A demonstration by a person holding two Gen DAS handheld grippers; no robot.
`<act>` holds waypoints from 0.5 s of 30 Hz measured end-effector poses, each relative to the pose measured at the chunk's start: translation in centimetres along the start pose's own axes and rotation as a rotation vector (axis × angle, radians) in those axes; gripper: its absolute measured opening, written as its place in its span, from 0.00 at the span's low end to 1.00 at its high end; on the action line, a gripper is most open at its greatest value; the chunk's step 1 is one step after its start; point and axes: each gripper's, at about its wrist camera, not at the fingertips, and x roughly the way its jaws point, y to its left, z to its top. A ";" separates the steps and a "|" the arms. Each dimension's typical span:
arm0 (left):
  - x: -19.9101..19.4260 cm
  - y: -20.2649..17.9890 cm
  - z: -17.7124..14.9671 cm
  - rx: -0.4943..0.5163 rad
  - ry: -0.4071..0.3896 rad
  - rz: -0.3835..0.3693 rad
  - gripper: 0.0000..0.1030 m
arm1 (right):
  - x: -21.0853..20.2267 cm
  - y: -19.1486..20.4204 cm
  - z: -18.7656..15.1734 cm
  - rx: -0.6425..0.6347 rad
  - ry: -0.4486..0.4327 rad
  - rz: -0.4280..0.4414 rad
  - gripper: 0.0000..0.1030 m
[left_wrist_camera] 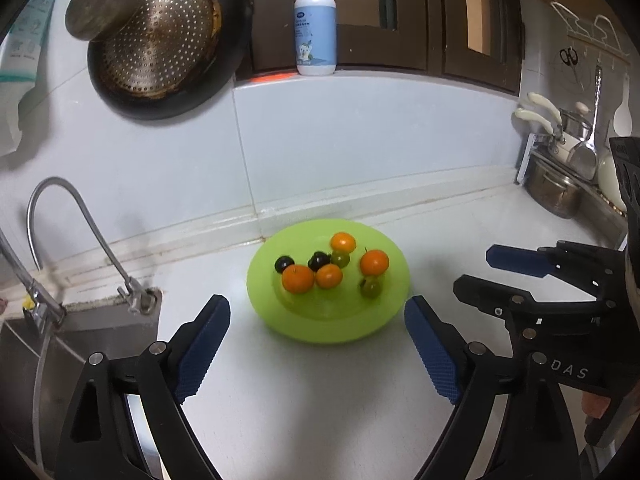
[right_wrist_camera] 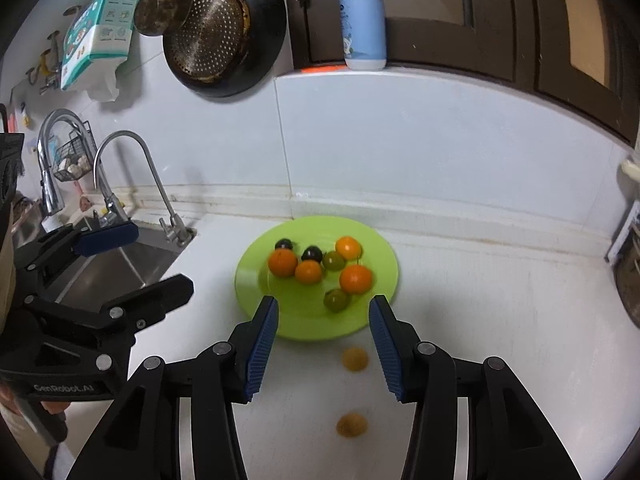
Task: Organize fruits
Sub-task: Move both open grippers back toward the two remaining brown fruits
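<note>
A lime-green plate (left_wrist_camera: 304, 320) (right_wrist_camera: 256, 276) sits on the white counter near the back wall. It holds several orange fruits (left_wrist_camera: 298, 279) (right_wrist_camera: 355, 279), two dark fruits (left_wrist_camera: 284, 264) (right_wrist_camera: 312, 254) and two green fruits (left_wrist_camera: 371, 288) (right_wrist_camera: 337, 300). Two brownish-yellow fruits (right_wrist_camera: 354, 359) (right_wrist_camera: 351, 425) lie on the counter in front of the plate. My left gripper (left_wrist_camera: 316, 328) is open and empty, just short of the plate's near rim. My right gripper (right_wrist_camera: 323, 326) is open and empty, its fingertips over the plate's near rim, with the nearer loose fruit between its fingers.
A sink (right_wrist_camera: 120, 268) with curved taps (left_wrist_camera: 80, 216) (right_wrist_camera: 132, 168) lies to the left. A dark pan with a strainer (left_wrist_camera: 168, 44) hangs on the wall. A soap bottle (left_wrist_camera: 316, 28) stands on the ledge. Pots and utensils (left_wrist_camera: 560, 176) stand at the right.
</note>
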 end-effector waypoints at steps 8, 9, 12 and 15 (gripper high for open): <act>0.9 -1.1 -2.6 -0.003 0.061 0.002 0.87 | 0.8 -0.5 -3.3 0.039 0.079 0.001 0.47; 1.1 -1.4 -3.0 0.002 0.071 0.005 0.87 | 0.9 -0.6 -3.6 0.043 0.088 -0.002 0.47; 1.8 -1.9 -3.9 0.006 0.100 -0.003 0.87 | 1.2 -1.0 -4.8 0.058 0.118 -0.007 0.47; 2.4 -2.3 -4.8 0.005 0.130 -0.007 0.87 | 1.7 -1.3 -5.9 0.062 0.147 -0.017 0.47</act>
